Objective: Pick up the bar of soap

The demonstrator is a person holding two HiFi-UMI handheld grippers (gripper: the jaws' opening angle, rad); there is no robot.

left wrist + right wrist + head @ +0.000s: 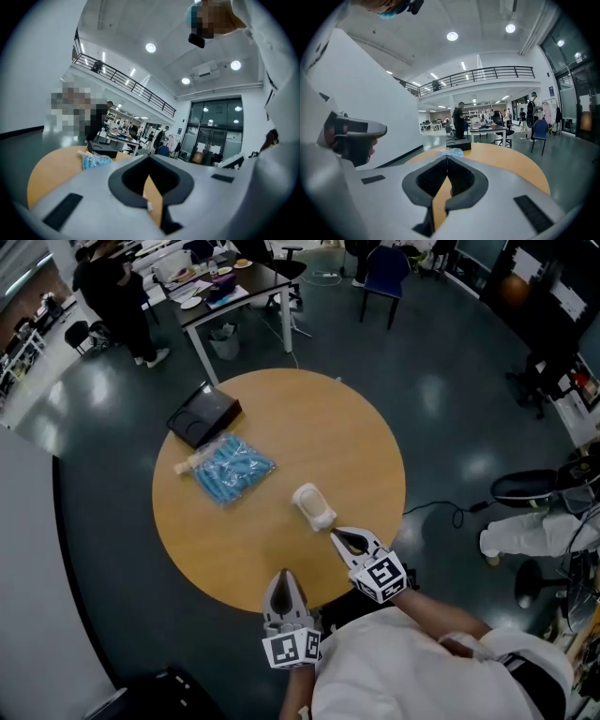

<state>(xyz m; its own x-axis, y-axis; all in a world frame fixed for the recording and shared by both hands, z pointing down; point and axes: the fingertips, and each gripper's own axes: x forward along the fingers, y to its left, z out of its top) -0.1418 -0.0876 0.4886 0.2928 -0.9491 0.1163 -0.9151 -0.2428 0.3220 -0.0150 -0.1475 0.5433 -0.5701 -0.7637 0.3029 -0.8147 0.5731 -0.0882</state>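
Grippers first, down at the bottom of the head view, both poised over the near edge of the round table [291,409]. The left gripper [284,576] sits at bottom centre with its jaws pressed together and nothing between them. Its own view agrees: the two tips meet in a line, and only tabletop shows past them. The right gripper [336,538] is a little further up and to the right, and it too is fully closed and empty. Its tips point up and left toward the bar of soap [314,505], which lies just beyond them, near but not touching.

The soap is a pale, rounded block lying flat on the wood, a little right of the table's middle, all on its own. Further up and to the left comes a blue packet [230,470], and beyond that a black box [203,415] by the far left rim. Both are well apart from the soap. Past the table, along the top of the frame, there's a desk [246,285] with dishes on it, a person [117,296] standing at upper left, and a blue chair [384,268].

So where does the task stand? By my reading, nothing is done yet: the soap rests on the table and neither gripper has it. The right gripper looks the likelier one to go, being nearest. Pretty much everything is left: part the jaws, bring them around the bar, close, and lift.
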